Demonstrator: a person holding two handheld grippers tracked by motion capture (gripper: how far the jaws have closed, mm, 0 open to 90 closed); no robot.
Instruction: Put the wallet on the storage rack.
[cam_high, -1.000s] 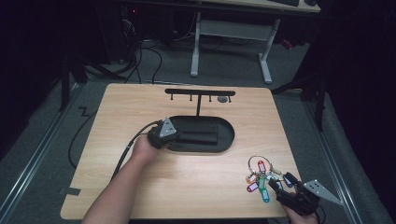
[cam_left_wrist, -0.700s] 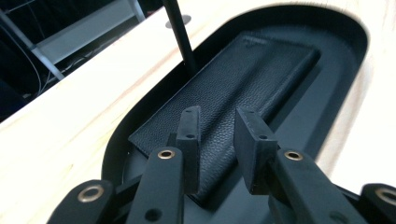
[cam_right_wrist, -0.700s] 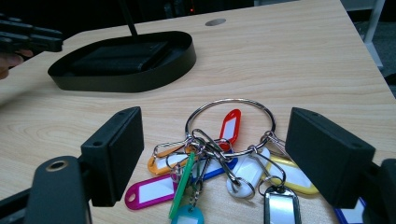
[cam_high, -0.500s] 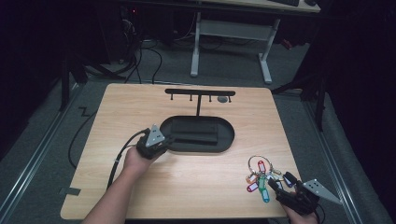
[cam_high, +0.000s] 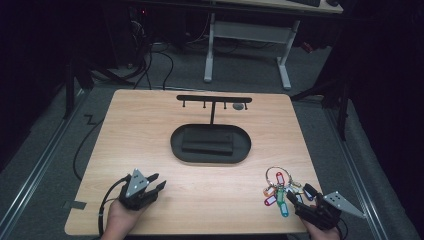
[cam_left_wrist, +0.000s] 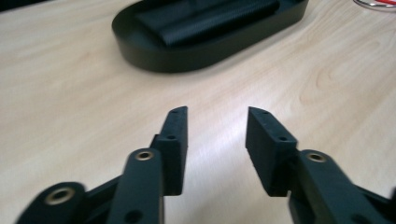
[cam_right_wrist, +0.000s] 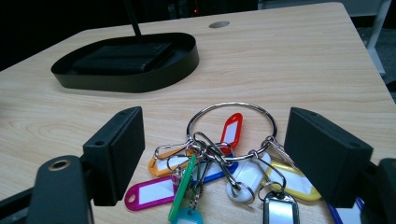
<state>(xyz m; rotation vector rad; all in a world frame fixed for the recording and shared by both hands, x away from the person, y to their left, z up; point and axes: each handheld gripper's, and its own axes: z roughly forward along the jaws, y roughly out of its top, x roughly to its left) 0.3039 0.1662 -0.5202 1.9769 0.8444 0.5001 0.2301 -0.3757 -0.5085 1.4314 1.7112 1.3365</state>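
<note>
Coloured key tags on their ring (cam_right_wrist: 224, 154) lie untouched on the surface (cam_high: 150, 130) between my right gripper's (cam_high: 311, 203) spread fingers (cam_right_wrist: 116, 149), nothing hung on the stand (cam_high: 213, 99), while my left gripper (cam_high: 150, 187), just opening, holds nothing.

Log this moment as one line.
left gripper: just opening, empty | right gripper: open around key ring | keys on table
</note>
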